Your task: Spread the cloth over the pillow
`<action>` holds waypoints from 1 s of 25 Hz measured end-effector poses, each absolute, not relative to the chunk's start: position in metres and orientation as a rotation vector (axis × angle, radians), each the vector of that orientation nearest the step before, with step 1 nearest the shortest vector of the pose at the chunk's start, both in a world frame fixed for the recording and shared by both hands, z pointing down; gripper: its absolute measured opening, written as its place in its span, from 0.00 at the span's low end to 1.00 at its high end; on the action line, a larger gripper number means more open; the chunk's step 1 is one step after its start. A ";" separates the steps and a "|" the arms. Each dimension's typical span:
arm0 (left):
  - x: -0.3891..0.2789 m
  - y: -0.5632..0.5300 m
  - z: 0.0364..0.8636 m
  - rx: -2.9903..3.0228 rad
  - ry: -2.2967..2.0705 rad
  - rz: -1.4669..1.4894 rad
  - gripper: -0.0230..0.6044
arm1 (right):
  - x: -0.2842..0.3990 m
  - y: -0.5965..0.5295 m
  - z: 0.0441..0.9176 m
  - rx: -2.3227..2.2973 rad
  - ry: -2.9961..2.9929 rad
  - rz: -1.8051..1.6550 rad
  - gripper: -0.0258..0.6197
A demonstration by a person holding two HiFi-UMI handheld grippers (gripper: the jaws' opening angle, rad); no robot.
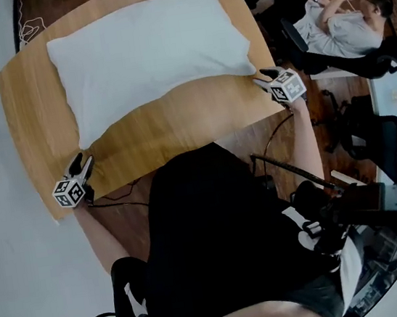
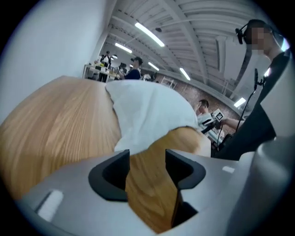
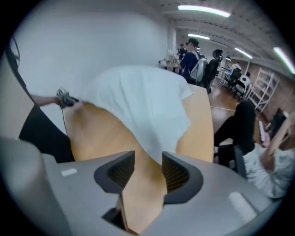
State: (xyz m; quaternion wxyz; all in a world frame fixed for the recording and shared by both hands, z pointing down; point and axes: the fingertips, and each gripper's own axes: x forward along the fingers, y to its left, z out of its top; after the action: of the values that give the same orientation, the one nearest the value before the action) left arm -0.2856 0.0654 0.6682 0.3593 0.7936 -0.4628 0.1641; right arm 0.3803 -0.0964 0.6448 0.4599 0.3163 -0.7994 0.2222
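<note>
A white cloth (image 1: 147,51) lies spread over the pillow on the wooden table (image 1: 179,124); the pillow itself is hidden under it. My left gripper (image 1: 80,163) rests just off the cloth's near left corner, jaws open with only bare wood between them (image 2: 146,159). The cloth (image 2: 147,115) rises right ahead of it. My right gripper (image 1: 266,75) sits at the near right corner, also open and empty (image 3: 148,161), with the cloth's edge (image 3: 143,101) just beyond its fingertips.
The table's near edge (image 1: 150,175) runs close under both grippers. A person (image 1: 341,24) sits on an office chair to the right. Cables (image 1: 269,137) and dark equipment (image 1: 352,206) lie near the wearer's right side.
</note>
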 end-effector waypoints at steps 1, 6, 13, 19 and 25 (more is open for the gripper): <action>-0.280 0.055 0.647 2.089 -1.215 0.337 0.44 | 0.358 -0.103 0.638 0.765 -2.067 0.615 0.33; -0.203 -0.021 0.589 2.307 -1.063 0.232 0.41 | 0.342 -0.126 0.668 0.738 -1.966 0.649 0.25; -0.173 -0.034 0.655 2.224 -1.031 0.558 0.28 | 0.438 -0.125 0.732 0.786 -1.550 0.423 0.04; -0.166 -0.012 0.645 2.314 -0.867 0.786 0.28 | 0.402 -0.122 0.671 0.955 -1.808 0.494 0.13; -0.125 -0.012 0.630 2.379 -0.821 0.856 0.27 | 0.358 -0.138 0.671 0.854 -2.017 0.547 0.47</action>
State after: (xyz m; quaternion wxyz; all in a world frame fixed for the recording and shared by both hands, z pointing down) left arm -0.1245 -0.0117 0.6302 0.2392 0.8690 -0.2999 0.3125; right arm 0.3581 -0.1377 0.6710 0.4278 0.3420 -0.8076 0.2188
